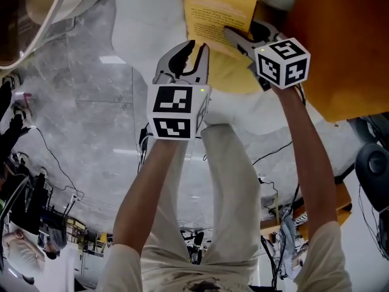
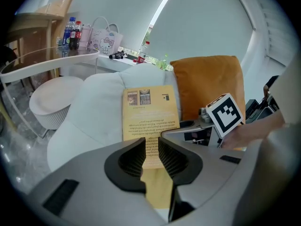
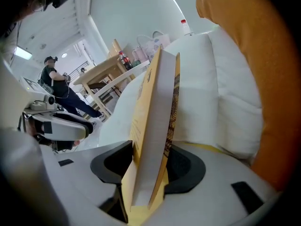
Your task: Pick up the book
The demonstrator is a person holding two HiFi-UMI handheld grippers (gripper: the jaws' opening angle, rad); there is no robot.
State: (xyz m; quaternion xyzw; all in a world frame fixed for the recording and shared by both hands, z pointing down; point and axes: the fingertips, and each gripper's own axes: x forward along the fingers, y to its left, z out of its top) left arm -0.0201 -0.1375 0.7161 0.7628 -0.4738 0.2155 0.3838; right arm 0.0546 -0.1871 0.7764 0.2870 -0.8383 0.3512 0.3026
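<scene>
Right gripper (image 3: 151, 150) clamps a thin yellow paperback book (image 3: 157, 98) between its jaws, plain only in its own view; left gripper (image 2: 150, 150), jaws narrowly apart, seems empty.

A yellow paperback book (image 2: 150, 112) is printed with black lines of text and two small dark picture panels. Its page block (image 3: 157, 126) is seen as white. The left gripper (image 2: 149, 155) and the right gripper (image 3: 149, 166) are finished in grey, with black ribbed pads (image 2: 135, 157). The marker cube (image 1: 178, 111) on the left one is patterned in black and white squares. At the right, an orange fabric cushion (image 2: 209, 86) is set beside a white upholstered seat (image 2: 94, 112). The grey stone floor (image 1: 79, 102) is veined like marble.
</scene>
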